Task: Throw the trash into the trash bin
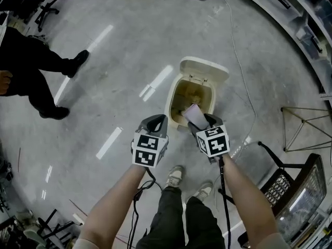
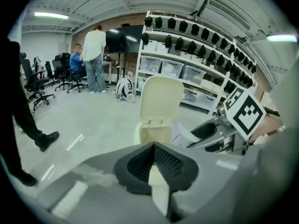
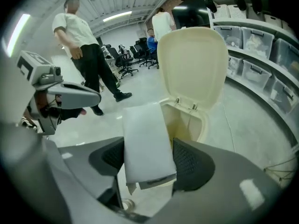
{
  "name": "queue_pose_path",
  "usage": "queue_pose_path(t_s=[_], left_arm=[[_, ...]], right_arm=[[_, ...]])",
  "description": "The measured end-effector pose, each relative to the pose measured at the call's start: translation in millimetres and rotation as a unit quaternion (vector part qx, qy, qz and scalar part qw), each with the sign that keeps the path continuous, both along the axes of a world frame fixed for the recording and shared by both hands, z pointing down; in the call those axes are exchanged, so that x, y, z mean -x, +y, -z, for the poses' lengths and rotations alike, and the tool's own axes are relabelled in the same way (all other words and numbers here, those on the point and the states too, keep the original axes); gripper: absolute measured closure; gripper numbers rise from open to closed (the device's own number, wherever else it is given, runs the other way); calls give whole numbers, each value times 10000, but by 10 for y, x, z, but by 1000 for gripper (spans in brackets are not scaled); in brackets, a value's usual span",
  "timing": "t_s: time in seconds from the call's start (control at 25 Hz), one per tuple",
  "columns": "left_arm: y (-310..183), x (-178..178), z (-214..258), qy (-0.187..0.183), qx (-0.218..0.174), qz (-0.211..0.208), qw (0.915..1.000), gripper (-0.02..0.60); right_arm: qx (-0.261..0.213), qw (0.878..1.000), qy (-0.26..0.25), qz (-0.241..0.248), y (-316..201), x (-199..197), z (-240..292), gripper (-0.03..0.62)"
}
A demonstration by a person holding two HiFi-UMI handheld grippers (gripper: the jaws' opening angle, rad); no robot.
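White and flat, what looks like one folded paper packet (image 3: 144, 141) sits pinched between the pads of my right claw (image 3: 148, 160), the one cream trash bin (image 3: 184, 125) open just ahead, its stained inside plain only from the head view, while my left claw (image 2: 154, 164) alongside is pressed closed on nothing.

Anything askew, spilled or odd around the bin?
Nothing stands out. The bin stands upright with its lid open, and the right claw grips a white packet near its opening.
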State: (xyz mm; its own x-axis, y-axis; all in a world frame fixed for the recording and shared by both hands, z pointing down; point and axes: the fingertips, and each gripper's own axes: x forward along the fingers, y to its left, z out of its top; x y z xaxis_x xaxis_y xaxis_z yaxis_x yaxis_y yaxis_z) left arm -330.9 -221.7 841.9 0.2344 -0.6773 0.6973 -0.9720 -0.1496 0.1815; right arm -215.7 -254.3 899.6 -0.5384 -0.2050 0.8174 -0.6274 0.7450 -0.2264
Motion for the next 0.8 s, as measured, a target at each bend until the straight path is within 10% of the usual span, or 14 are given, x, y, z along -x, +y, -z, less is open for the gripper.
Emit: queue_pose_path(t_s=[0.8], left_arm=[[175, -152, -30, 45, 164, -13, 9999, 580]], right_arm=[[-60, 9999, -128, -77, 81, -114, -69, 270]])
